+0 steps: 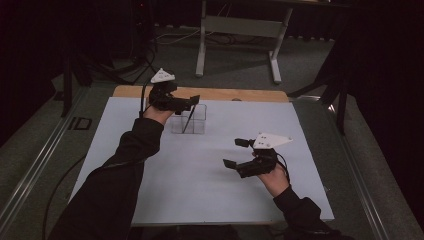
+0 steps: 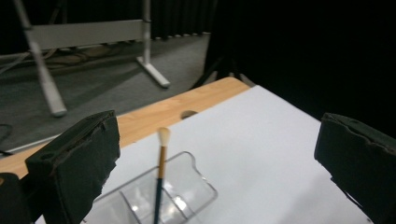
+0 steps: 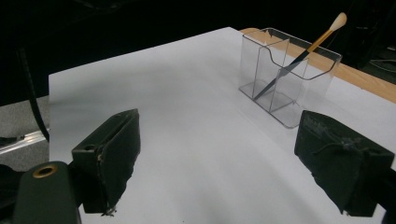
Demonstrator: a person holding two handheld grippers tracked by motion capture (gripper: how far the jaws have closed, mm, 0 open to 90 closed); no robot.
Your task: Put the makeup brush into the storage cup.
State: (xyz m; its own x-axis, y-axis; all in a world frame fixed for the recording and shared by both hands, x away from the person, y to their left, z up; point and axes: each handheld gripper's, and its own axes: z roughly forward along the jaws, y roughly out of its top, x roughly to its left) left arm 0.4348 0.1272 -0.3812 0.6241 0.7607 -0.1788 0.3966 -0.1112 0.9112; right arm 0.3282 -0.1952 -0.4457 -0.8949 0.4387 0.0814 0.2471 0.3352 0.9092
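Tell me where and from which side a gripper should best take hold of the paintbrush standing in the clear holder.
Probably the upper handle of the paintbrush, just below its pale tip, from above. The brush leans tilted in one compartment of the clear holder, so the part above the rim is the free part; the walls shield the lower shaft. The open left gripper is already above it.

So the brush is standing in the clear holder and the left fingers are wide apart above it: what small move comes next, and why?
Probably lift the left gripper clear and draw it back. The paintbrush already leans inside the clear holder, bristles up, and the open fingers touch neither. The right gripper hangs open over bare white sheet.
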